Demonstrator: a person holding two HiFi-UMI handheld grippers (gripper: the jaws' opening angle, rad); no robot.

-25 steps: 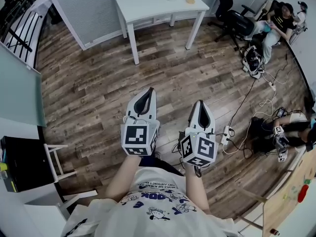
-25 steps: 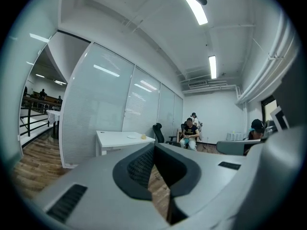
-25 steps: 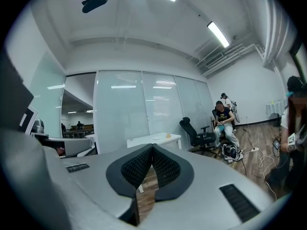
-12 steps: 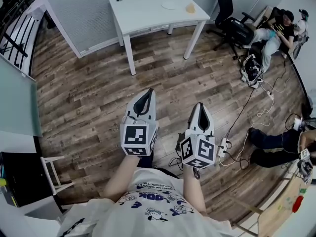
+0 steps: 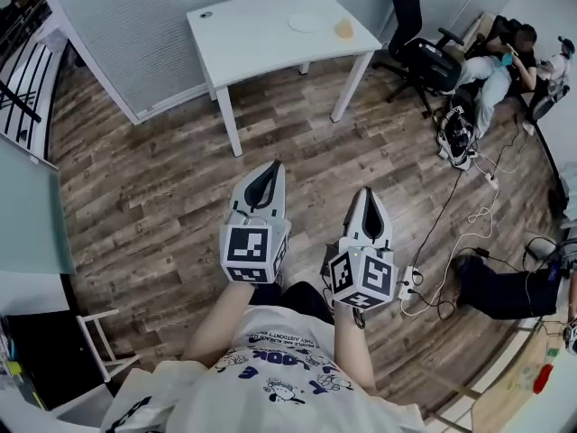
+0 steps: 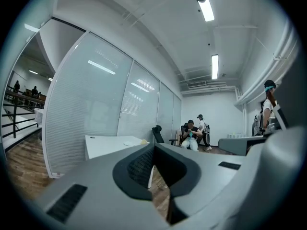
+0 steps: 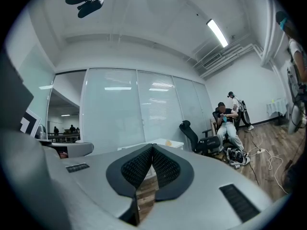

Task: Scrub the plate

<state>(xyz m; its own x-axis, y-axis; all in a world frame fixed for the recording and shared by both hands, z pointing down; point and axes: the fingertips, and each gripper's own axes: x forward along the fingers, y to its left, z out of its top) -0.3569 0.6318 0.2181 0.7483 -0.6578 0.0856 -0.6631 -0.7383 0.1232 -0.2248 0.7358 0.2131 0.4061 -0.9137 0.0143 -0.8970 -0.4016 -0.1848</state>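
White plate (image 5: 306, 23) lies flat on the white table (image 5: 252, 39), upper centre of the head view, toward the table's far right part. A small yellowish object (image 5: 343, 30) sits just beside it on the right, apart from it; what it is cannot be told. A small dark item (image 5: 206, 14) rests near the table's left corner. Nothing touches the plate.

Table stands on a wood-plank floor (image 5: 153, 179), with a pale blind-covered partition (image 5: 153, 16) behind it. Black office chair (image 5: 422, 52) is at the table's right end. Beyond it, upper right, a seated person (image 5: 500, 57) holds something at chest height. Bag (image 5: 458, 120) on the floor below the chair; cables (image 5: 460, 215) trail from there down the right side to a power strip (image 5: 413, 282). Another person's dark-clothed legs (image 5: 500, 291) lie along the floor at the right edge. Railing (image 5: 22, 70) at upper left.

Both grippers are in the lower centre of the frame, well apart from the table, side by side and pointing toward it.
- Left gripper (image 5: 270, 166): jaws clenched, the black pads meeting at the tip, nothing between them. Marker cube (image 5: 250, 246) at its rear.
- Right gripper (image 5: 365, 189): jaws likewise pressed together, empty. Marker cube (image 5: 363, 276) at its rear.

Left gripper view: table with plate shows just left of the closed jaw tip. Right gripper view: table edge and yellowish object show just above the closed tip, chair and seated person to the right.

Wearer's forearms and white printed shirt (image 5: 270, 373) fill the bottom edge.
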